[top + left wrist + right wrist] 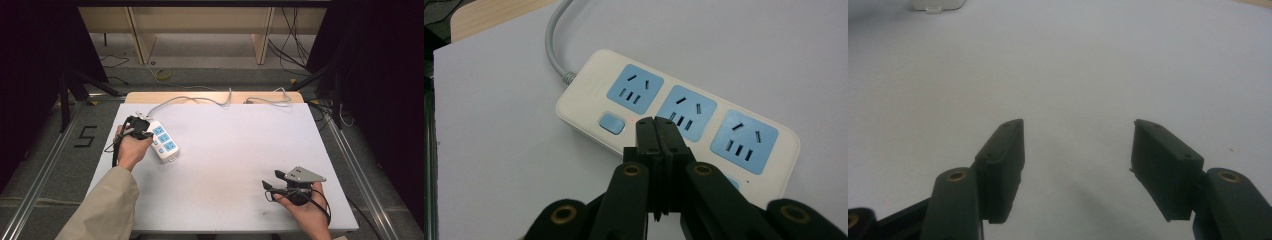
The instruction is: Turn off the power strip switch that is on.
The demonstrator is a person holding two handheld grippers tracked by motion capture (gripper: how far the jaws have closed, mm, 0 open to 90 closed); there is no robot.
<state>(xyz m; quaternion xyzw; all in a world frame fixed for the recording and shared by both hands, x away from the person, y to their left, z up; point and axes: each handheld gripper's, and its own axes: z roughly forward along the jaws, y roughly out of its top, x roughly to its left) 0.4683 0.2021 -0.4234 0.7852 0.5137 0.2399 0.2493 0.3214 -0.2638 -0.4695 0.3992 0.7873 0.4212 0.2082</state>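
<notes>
Closed left claw tips sit over the power strip.

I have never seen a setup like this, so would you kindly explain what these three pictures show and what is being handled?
A person sits at a white table and holds a hand-operated two-jaw gripper in each hand. The high view looks down from above; the other two come from cameras riding on each gripper, looking along its black jaws.

On the table lies a white power strip with three blue sockets, blue buttons and a grey cable running off the far edge.

The left gripper has its jaws shut, with nothing between them, its tip poised over the strip close to a blue switch; whether it touches is unclear. The right gripper rests on the near right of the table, jaws open and empty.
</notes>
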